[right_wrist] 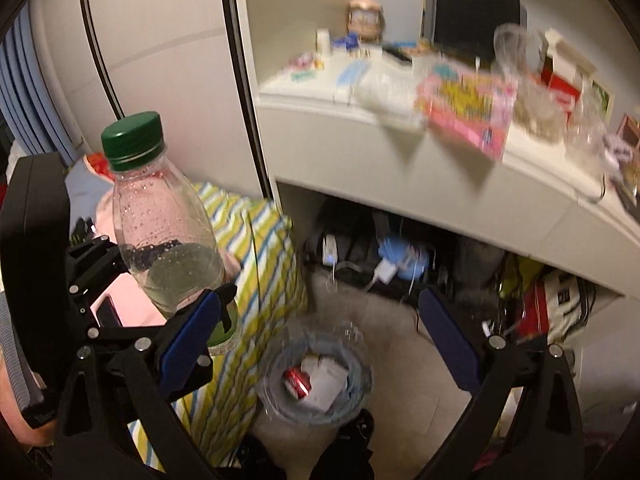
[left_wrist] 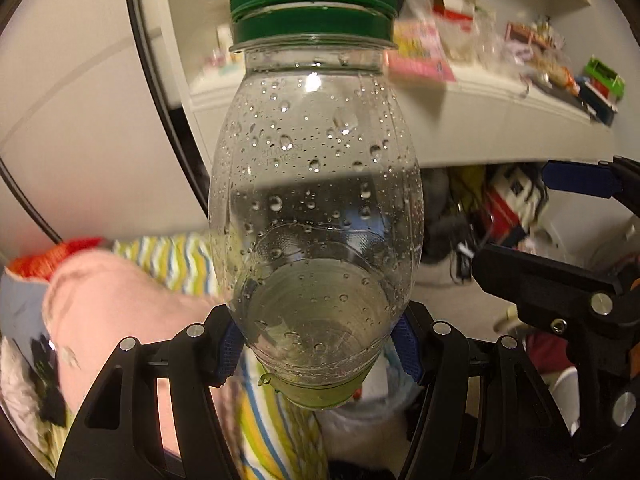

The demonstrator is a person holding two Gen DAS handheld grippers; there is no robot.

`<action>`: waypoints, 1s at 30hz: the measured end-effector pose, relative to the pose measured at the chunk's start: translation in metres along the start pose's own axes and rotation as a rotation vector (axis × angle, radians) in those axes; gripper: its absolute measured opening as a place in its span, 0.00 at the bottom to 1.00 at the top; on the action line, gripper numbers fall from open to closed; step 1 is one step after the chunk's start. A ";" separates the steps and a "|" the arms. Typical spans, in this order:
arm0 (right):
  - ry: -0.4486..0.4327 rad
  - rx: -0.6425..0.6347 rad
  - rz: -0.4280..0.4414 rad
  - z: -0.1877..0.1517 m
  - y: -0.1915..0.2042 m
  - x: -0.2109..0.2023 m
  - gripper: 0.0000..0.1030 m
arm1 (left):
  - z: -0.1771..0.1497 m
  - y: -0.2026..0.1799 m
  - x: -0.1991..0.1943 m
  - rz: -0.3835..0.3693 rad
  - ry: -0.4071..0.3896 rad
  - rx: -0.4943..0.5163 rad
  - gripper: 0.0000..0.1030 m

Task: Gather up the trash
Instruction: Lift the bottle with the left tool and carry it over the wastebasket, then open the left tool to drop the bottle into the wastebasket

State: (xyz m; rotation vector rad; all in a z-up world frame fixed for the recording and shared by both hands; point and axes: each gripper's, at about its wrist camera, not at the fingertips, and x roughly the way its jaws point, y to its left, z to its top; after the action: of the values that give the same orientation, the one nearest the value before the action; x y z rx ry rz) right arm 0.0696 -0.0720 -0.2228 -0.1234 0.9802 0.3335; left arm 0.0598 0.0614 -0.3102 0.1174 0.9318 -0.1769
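My left gripper [left_wrist: 318, 350] is shut on the base of a clear plastic bottle [left_wrist: 316, 184] with a green cap, water drops inside and a little liquid. The bottle stands upright in the jaws. It also shows in the right wrist view [right_wrist: 168, 232], at the left, held by the left gripper [right_wrist: 160, 300]. My right gripper [right_wrist: 320, 324] is open and empty, its blue pads wide apart. Below and between its fingers stands a small trash bin [right_wrist: 316, 376] lined with clear plastic, with paper and a red wrapper inside. The right gripper shows at the right edge of the left view [left_wrist: 576, 216].
A white desk [right_wrist: 440, 168] is cluttered with a pink packet [right_wrist: 464, 112], boxes and clear plastic. Under it lie cables, a power strip and bags [right_wrist: 400, 264]. A striped yellow-blue cloth [right_wrist: 256, 280] and pink bedding [left_wrist: 112, 304] lie left of the bin.
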 end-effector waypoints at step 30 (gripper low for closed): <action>0.462 -0.198 0.034 -0.189 -0.054 0.301 0.94 | -0.208 -0.053 0.324 -0.054 0.460 -0.117 0.58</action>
State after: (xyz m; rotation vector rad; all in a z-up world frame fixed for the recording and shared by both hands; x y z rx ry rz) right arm 0.0916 -0.1039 -0.5804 -0.3764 1.4052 0.4438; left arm 0.0748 0.0139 -0.6956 0.0232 1.4018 -0.1469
